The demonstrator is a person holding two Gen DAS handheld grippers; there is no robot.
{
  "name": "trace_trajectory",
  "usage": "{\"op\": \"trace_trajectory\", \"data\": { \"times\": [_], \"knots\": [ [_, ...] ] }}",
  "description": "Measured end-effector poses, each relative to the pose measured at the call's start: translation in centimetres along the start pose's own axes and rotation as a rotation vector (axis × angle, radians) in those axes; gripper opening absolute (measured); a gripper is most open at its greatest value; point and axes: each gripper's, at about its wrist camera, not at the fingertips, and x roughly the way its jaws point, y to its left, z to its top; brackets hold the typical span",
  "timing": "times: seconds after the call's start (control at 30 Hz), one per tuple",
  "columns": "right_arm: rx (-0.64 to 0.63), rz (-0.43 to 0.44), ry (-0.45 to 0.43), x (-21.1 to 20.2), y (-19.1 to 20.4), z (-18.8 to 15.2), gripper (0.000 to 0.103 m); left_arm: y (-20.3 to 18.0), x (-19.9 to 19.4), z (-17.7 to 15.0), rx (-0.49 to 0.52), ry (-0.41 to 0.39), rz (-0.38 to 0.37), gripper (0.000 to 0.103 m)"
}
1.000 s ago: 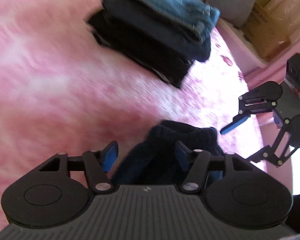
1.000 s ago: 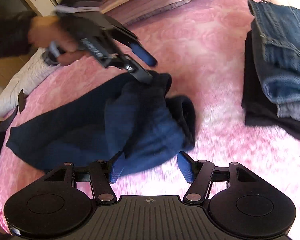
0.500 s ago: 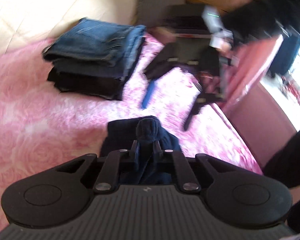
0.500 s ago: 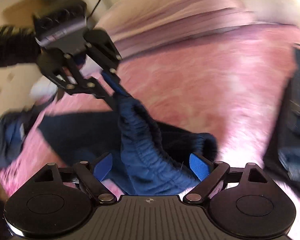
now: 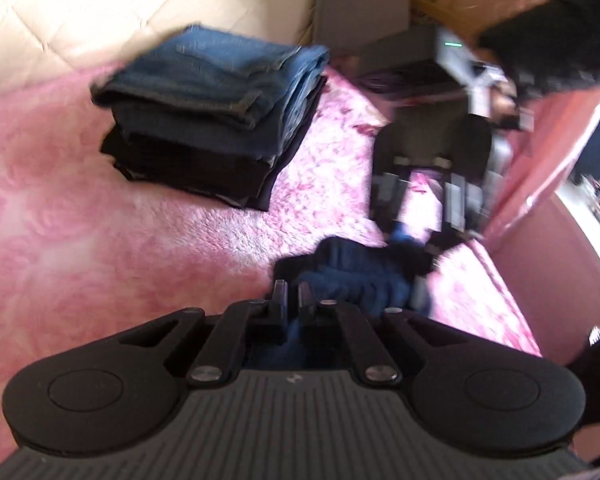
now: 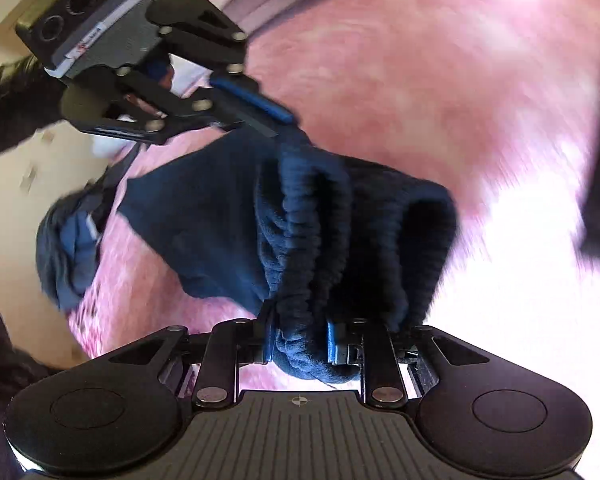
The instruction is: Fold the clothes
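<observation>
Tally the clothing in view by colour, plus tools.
Navy garment held by both tools: 1
Blue jeans, folded, on top of the stack: 1
Black folded items under the jeans: layers too blurred to separate, counted as 1
Tools: 2, left tool, right tool
Total: 3 clothing, 2 tools

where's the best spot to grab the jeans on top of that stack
Take the jeans by the thick folded edge facing the left tongs, coming in low from this near side. That edge overhangs the dark clothes beneath, so one finger could probably slide under.
</observation>
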Motion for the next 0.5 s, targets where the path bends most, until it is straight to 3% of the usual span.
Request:
{"op": "trace_trajectory", "data": {
  "times": [0.2,0.37,0.5],
  "knots": [
    [0.135,-0.020,-0.045,0.8,-1.6,-1.4,0.022,0.5,4.6,-0.7,-0.017,0.073,0.007,0.003],
    [0.247,-0.037,-0.083,1.5,-2.9,-2.6,0.022,1.5,3.1,-1.1,-0.082,0.046,0.009,0.005],
    [0.285,-0.016,-0.125,-0.3,-3.4,-0.7,0.022,2.2,1.6,-0.6,-0.128,-0.006,0.017,0.005]
  ]
}}
